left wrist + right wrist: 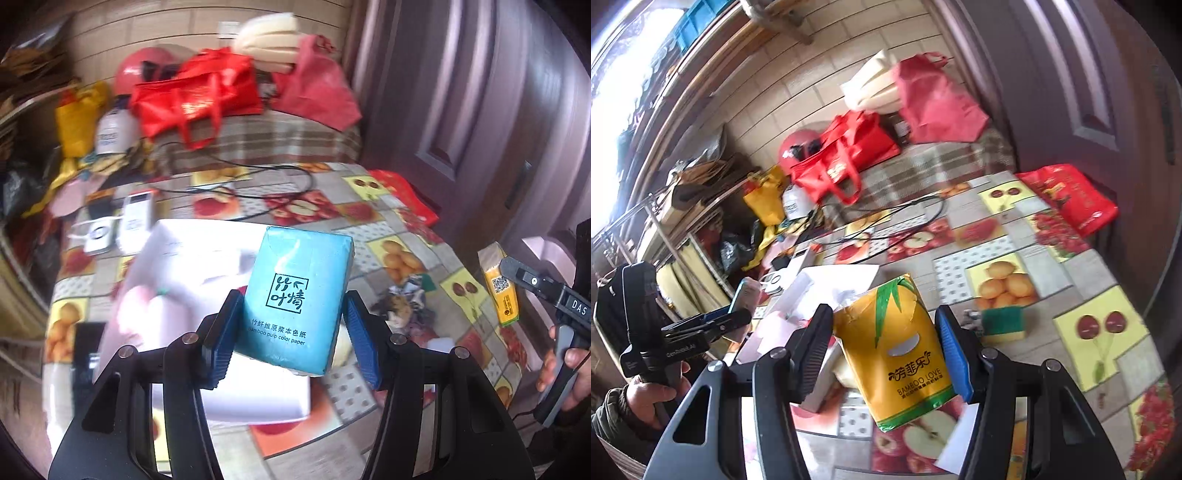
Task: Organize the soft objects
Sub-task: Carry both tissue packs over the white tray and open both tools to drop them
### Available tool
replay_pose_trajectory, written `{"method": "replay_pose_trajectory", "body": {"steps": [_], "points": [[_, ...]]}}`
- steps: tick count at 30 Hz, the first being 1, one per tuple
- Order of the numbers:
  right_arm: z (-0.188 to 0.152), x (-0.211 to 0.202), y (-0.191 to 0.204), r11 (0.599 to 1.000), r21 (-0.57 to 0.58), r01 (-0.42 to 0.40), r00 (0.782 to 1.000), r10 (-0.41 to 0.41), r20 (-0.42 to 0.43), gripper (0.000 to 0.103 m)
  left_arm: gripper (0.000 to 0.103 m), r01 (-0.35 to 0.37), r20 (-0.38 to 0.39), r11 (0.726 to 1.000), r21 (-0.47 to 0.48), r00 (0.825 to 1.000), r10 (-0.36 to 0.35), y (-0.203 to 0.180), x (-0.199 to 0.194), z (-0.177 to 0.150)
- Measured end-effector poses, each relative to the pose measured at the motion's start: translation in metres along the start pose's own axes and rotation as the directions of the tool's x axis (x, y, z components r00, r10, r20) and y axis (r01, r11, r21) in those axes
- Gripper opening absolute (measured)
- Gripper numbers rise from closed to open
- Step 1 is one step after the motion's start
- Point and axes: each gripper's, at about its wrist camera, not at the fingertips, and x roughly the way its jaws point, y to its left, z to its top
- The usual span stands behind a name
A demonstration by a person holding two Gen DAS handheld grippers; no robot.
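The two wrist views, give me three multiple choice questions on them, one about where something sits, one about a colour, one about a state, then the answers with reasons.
1. Where is the green and yellow sponge?
A. on the fruit-print tablecloth
B. inside the red bag
C. in the left gripper

2. What colour is the tissue pack in the left gripper?
A. yellow
B. teal blue
C. red

3. What is the state of the right gripper?
A. open and empty
B. lying on the table
C. shut on the yellow tissue pack

Answers:
1 A, the right wrist view shows the sponge lying flat on the cloth, beyond the jaws.
2 B, the left wrist view shows a teal wrapper with dark print between the jaws.
3 C, both jaws press the yellow pack's sides, holding it above the cloth.
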Motion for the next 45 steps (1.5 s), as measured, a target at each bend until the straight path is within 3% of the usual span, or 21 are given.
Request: {"method": "replay_pose_trajectory", "body": {"steps": [8, 18, 28, 45], "points": [[0.001, 0.018, 0.037, 0.996, -0.042, -0.076, 0.997, 0.075, -0.022, 0.057, 0.056, -0.058, 0.044, 0.996, -0.062, 0.997, 0.061, 0.040, -0.031, -0.007], [0.011, 0.021, 0.059, 0.992, -0.076, -0.103, 0.995, 0.102, -0.017, 0.057, 0.056, -0.090, 0.087, 0.990, -0.109, 0.991, 0.100, 0.062, -0.049, -0.006], [0.028, 0.029, 0.081, 0.983, -0.119, -0.139, 0.990, 0.139, -0.005, 0.057, 0.056, -0.093, 0.070, 0.987, -0.133, 0.992, 0.103, 0.071, -0.046, -0.014], [0.020, 0.065, 0.103, 0.971, -0.141, -0.192, 0.979, 0.179, -0.096, 0.057, 0.056, -0.090, 0.027, 0.982, -0.164, 0.995, 0.096, 0.087, -0.023, -0.018]]}}
